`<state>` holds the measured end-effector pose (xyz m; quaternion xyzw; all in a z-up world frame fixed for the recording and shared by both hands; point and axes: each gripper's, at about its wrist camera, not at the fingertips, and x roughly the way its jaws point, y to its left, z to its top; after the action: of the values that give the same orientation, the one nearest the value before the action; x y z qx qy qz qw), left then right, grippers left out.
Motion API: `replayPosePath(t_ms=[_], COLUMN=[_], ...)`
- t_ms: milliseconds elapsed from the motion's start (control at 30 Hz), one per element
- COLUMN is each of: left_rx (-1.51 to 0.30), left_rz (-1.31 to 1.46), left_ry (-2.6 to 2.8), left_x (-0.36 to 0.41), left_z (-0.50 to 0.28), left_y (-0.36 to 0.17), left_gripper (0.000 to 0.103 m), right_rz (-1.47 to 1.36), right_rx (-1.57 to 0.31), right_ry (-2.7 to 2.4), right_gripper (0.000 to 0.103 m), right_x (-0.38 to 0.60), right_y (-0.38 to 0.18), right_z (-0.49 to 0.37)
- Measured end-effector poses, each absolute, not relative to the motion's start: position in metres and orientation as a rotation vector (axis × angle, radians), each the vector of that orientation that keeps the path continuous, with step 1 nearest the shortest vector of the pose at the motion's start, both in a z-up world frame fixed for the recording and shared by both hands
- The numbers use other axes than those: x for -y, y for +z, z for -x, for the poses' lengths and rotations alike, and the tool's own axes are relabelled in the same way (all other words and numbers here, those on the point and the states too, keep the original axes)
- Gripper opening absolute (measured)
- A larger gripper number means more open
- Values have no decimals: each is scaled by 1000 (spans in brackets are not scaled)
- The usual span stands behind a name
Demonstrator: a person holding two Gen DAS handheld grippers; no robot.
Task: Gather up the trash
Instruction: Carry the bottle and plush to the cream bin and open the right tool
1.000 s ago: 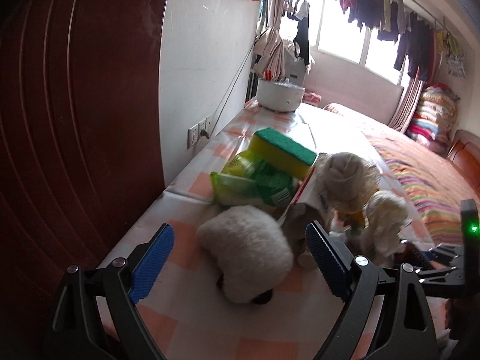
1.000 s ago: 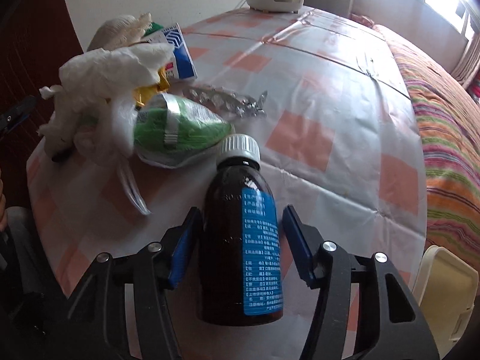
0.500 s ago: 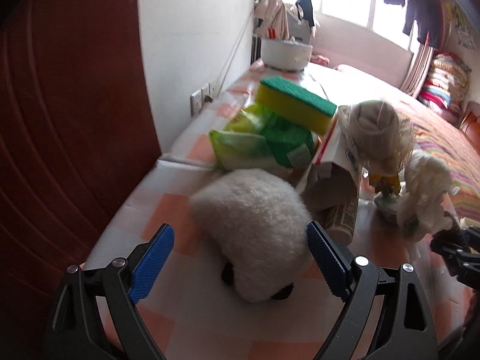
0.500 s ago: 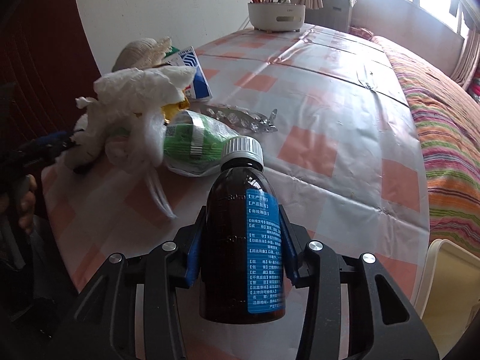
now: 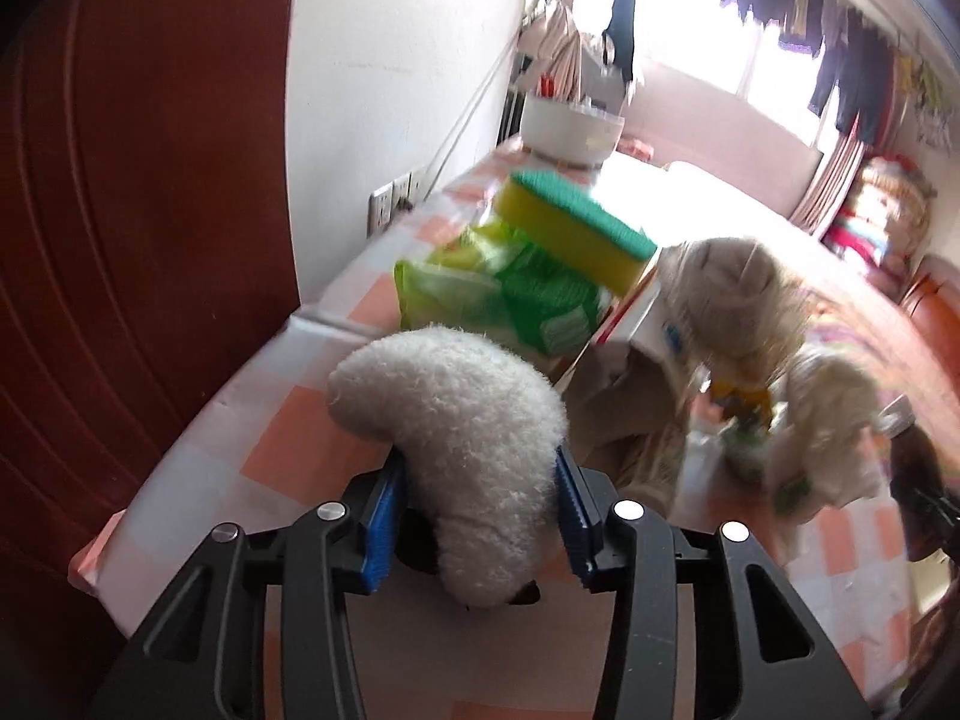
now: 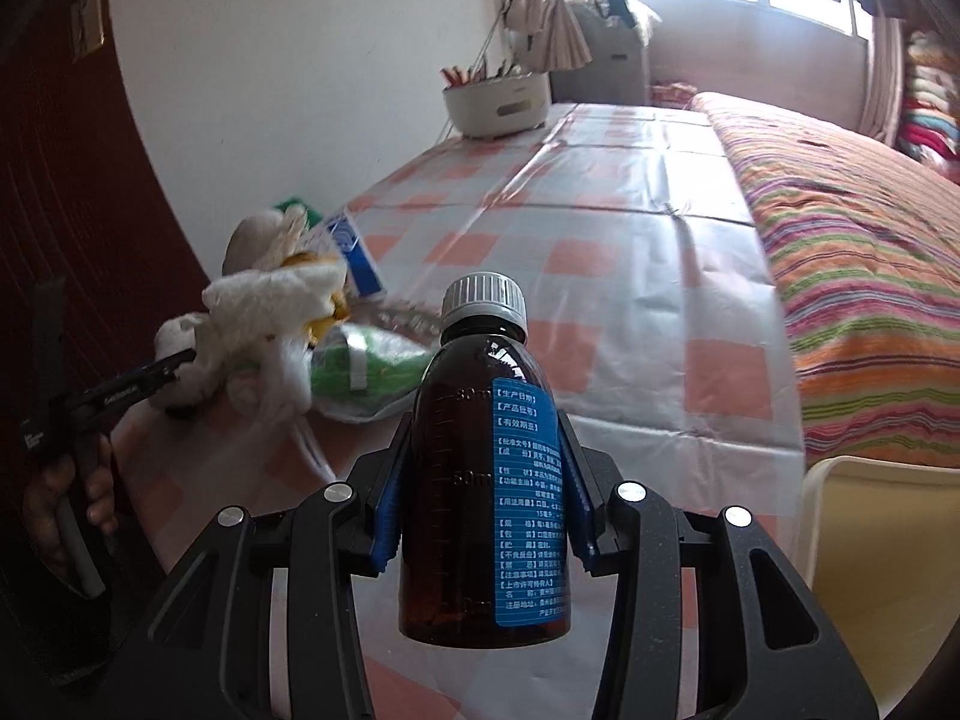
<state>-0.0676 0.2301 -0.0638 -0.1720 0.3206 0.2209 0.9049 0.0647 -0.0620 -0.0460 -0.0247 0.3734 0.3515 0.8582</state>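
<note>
We take the checked tablecloth [image 6: 606, 252] as our landmark. At its near corner the left gripper [image 5: 474, 516] is closing its jaws, the blue pads already pressing both flanks of a fluffy white plush item [image 5: 456, 420] that lies on the cloth. Just beyond it we see a green wipes packet [image 5: 510, 294] topped by a yellow-and-green sponge [image 5: 570, 222]. The right gripper [image 6: 483, 510] pinches a brown medicine bottle [image 6: 474, 480] with a blue label, held upright above the cloth's near edge, beside crumpled tissue [image 6: 270, 312].
</note>
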Motion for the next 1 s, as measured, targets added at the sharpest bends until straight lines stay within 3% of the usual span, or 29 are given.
replayPosePath(t_ms=[267,1000], left_rx=[-488,-423], left_rz=[300,134], left_ry=[446,-35], left_x=[-202,-35], left_z=[78,-4], left_y=[-27,59], left_gripper=[43,43], right_rz=[-25,-155], right_rx=[-714,-616], right_ry=[676,445], right_gripper=[42,42], right_x=[94,205], right_y=[-34,-25], right_z=[-69,-65])
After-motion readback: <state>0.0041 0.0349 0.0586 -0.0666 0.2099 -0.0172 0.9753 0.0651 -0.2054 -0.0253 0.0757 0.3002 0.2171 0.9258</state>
